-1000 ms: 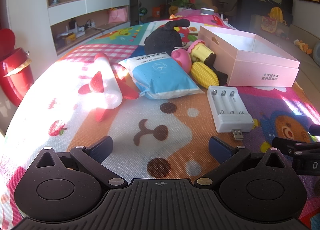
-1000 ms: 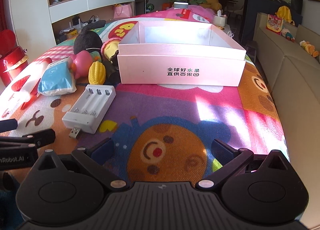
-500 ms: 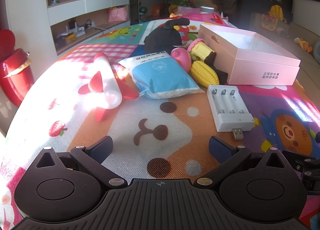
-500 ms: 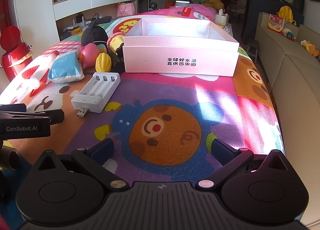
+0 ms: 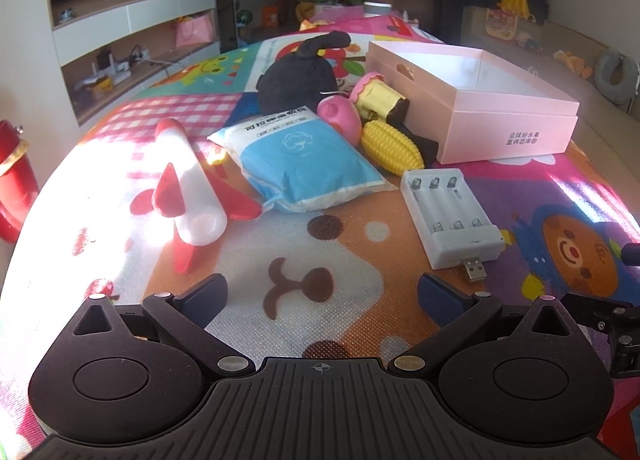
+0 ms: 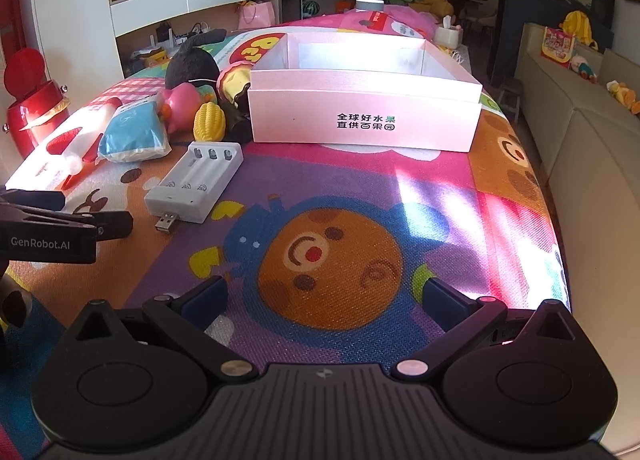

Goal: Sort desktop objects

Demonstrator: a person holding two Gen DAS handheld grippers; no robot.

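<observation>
Sunlight is falling across a bench covered by a cartoon-print mat (image 5: pixel 320 260), with a living room lying behind it. Left hand-held gripper (image 5: pixel 322 294) is hovering low over the near edge, jaws spread wide and holding nothing. Right hand-held gripper (image 6: pixel 324 296) is likewise hovering with jaws wide apart and empty, above the orange bear print. An open pink box (image 6: pixel 364 120) is sitting at the far middle of the mat, empty as far as its interior is showing. A white battery charger (image 5: pixel 450 216), its USB plug pointing toward the cameras, is lying near the box's front left corner. Just beyond it a yellow toy corn (image 5: pixel 392 146) is resting beside a pink toy pig (image 5: pixel 340 120), a black plush (image 5: pixel 298 78) and a blue-and-white packet (image 5: pixel 308 164). A red-and-white toy rocket (image 5: pixel 188 184) is lying well left, in glare.
</observation>
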